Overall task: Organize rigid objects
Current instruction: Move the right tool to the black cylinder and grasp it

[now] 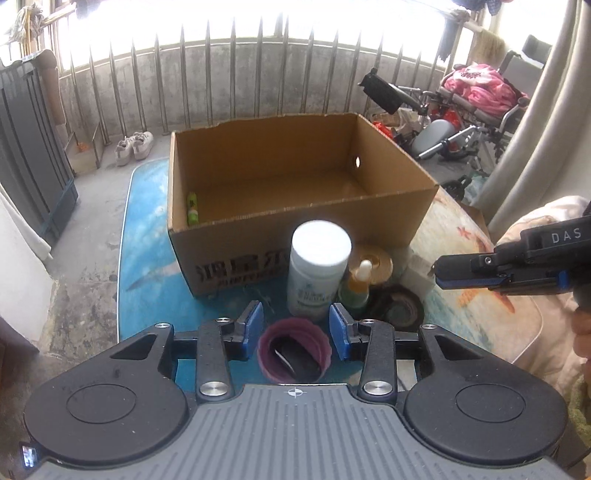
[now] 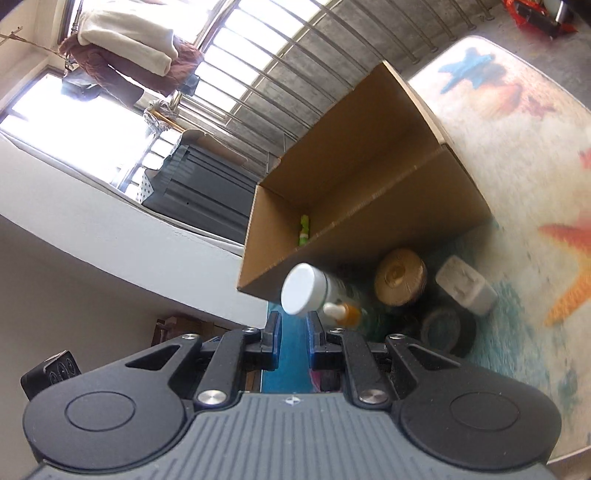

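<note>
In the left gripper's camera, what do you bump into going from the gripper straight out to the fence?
pink cup → white-capped bottle → cardboard box → metal railing

Harsh daylight is pouring through the barred window (image 1: 258,22) across the top of the frame, bleaching the panes white. Beneath it a rough grey concrete wall (image 1: 258,88) is running behind the metal bars. At the left edge a dark grey cabinet (image 1: 29,147) is standing on the worn concrete floor (image 1: 99,206). White sneakers (image 1: 133,147) are sitting at centre left. In the upper right a wheelchair (image 1: 476,110) is carrying pink bedding, beside a pale curtain (image 1: 535,147).
</note>
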